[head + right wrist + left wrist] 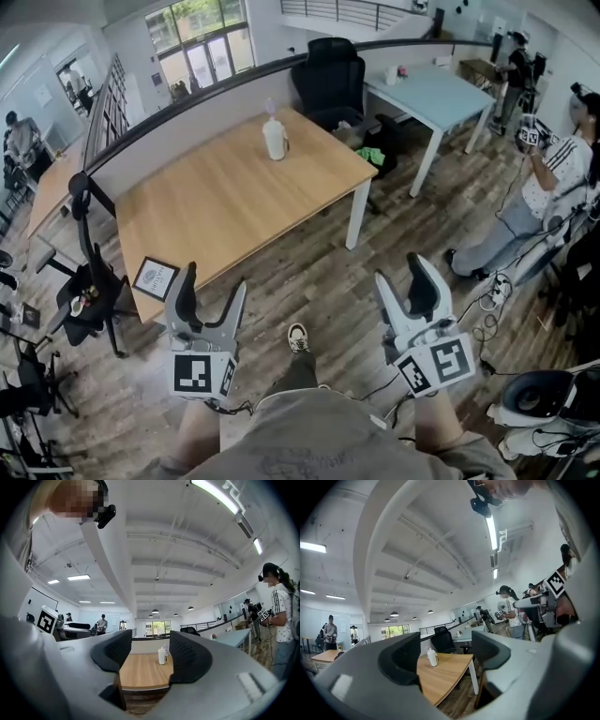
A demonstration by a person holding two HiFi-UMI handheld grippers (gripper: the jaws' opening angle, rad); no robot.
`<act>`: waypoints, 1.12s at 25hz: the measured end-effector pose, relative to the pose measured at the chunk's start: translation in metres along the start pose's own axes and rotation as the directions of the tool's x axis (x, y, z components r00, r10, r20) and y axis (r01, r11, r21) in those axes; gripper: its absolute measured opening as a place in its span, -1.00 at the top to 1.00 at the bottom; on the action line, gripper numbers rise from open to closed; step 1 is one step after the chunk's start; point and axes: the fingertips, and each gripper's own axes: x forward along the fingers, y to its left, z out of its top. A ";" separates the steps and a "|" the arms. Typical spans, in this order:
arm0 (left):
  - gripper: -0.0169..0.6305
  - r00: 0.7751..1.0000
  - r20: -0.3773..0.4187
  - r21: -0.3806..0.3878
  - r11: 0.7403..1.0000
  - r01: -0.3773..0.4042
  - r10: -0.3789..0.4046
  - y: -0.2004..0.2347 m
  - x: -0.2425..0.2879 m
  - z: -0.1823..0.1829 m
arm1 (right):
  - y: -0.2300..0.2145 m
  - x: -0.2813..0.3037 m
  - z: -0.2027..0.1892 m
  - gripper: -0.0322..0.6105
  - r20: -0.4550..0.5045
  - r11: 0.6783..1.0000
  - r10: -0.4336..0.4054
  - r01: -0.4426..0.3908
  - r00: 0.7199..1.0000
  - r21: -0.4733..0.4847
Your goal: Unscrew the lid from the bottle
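A white bottle [275, 139] with a pale lid stands upright near the far edge of the wooden table [225, 202], well away from both grippers. It also shows small and distant between the jaws in the left gripper view [432, 657] and the right gripper view [161, 656]. My left gripper [214, 281] is held over the floor in front of the table, open and empty [445, 656]. My right gripper [401, 270] hangs beside it to the right, also open with nothing between its pads [144, 653].
A framed marker card [155, 277] lies on the table's near left corner. A black office chair [330, 75] stands behind the table and a light blue table [431, 94] to the right. A person [553, 187] stands at far right amid floor cables. Another chair [94, 281] sits left.
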 end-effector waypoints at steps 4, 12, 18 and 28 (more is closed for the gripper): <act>-0.07 1.000 -0.003 -0.006 1.000 0.011 -0.011 0.009 0.031 -0.009 | -0.014 0.026 -0.010 0.16 -0.024 1.000 -0.007 0.007 1.000 -0.003; -0.07 1.000 -0.024 -0.021 1.000 0.020 -0.021 0.048 0.108 -0.035 | -0.035 0.107 -0.031 0.16 -0.077 1.000 0.003 -0.003 0.997 -0.010; -0.09 0.999 -0.037 -0.028 0.999 0.037 -0.038 0.092 0.177 -0.051 | -0.049 0.192 -0.038 0.16 -0.111 1.000 0.013 -0.014 0.994 -0.003; -0.13 0.998 -0.060 -0.047 0.999 0.025 -0.028 0.172 0.268 -0.086 | -0.059 0.325 -0.057 0.16 -0.129 0.999 0.039 -0.039 0.991 0.002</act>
